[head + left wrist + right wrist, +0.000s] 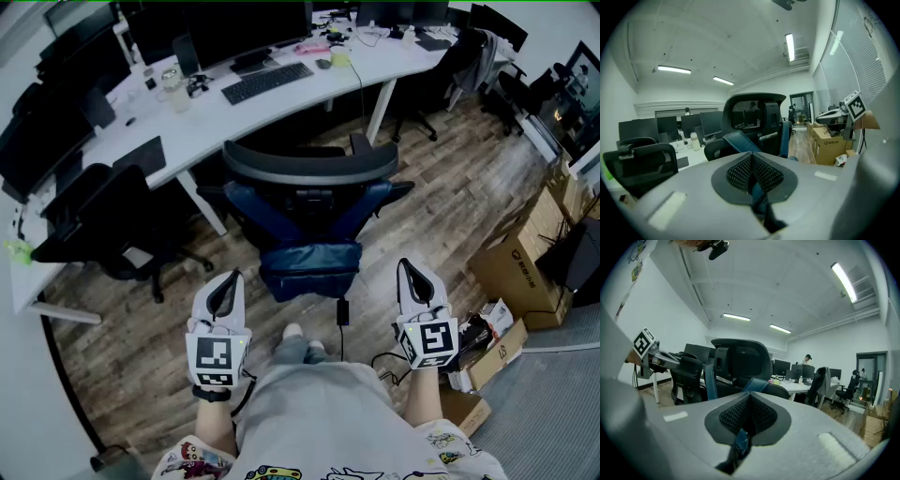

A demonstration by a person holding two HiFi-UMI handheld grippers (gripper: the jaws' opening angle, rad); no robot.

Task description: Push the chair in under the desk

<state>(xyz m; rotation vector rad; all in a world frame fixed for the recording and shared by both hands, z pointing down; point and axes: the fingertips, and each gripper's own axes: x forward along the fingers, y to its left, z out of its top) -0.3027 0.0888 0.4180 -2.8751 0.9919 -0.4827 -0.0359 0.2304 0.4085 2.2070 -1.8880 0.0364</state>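
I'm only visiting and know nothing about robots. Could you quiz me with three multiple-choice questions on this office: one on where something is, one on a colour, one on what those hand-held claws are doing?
1. Where is the chair relative to the desk?
A) on top of it
B) in front of it, back toward the person
C) tipped over beside it

2. What colour is the keyboard?
A) white
B) red
C) black

3. How are the left gripper and right gripper?
A) both shut, empty
B) both wide open
C) each clamping a cup

Answers:
1 B, it stands upright facing the desk.
2 C, it lies dark on the white desktop.
3 A, each gripper view shows its jaws together with nothing between.
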